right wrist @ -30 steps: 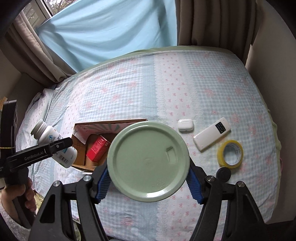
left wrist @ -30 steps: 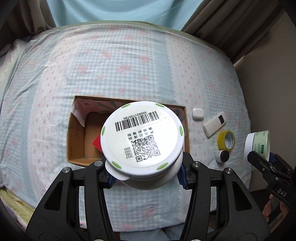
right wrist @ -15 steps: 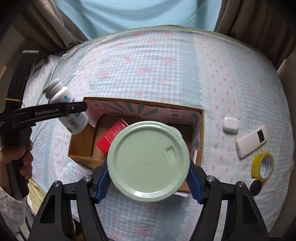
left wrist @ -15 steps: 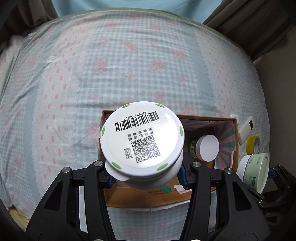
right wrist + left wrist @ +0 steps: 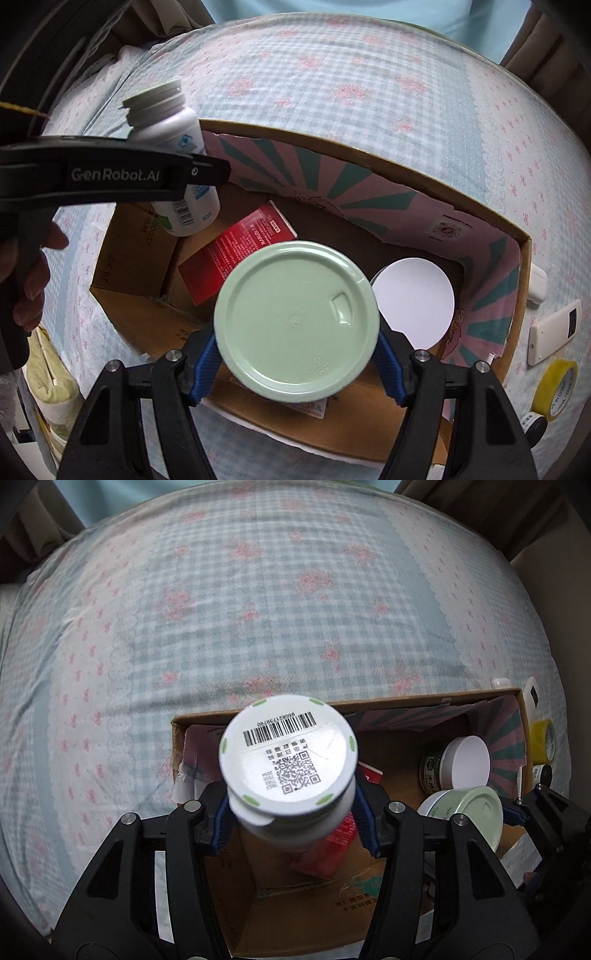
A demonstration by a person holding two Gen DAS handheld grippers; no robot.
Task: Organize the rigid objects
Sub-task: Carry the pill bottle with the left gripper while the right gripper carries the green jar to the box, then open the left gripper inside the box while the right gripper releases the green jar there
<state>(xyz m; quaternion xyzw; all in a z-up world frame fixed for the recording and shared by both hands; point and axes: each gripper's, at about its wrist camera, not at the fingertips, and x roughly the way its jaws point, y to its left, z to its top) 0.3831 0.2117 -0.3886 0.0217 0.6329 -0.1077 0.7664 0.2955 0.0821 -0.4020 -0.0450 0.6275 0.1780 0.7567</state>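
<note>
A cardboard box (image 5: 406,698) (image 5: 369,155) lies open on the bed; in it are a red carton (image 5: 236,243) and a white-lidded jar (image 5: 417,306). My left gripper (image 5: 293,812) points down over the box's left end. Its jaws are opening, and the white bottle (image 5: 288,760) with a barcode on its base sits loose and blurred between them. In the right wrist view the bottle (image 5: 173,122) tilts behind the left gripper's finger (image 5: 147,173). My right gripper (image 5: 297,354) hangs over the box's middle. Its jaws are starting to open, and the pads still touch the green-lidded jar (image 5: 295,321) (image 5: 465,812).
To the right of the box on the checked bedspread (image 5: 258,590) lie a white remote (image 5: 554,332), a yellow tape roll (image 5: 554,387), a white earbud case (image 5: 537,288) and a small black jar (image 5: 532,424). A hand (image 5: 26,280) holds the left gripper at the bed's left edge.
Both grippers have come down over the box. The left jaws have spread, and the bottle looks smaller and farther from the camera. The green-lidded jar still sits between the right fingers.
</note>
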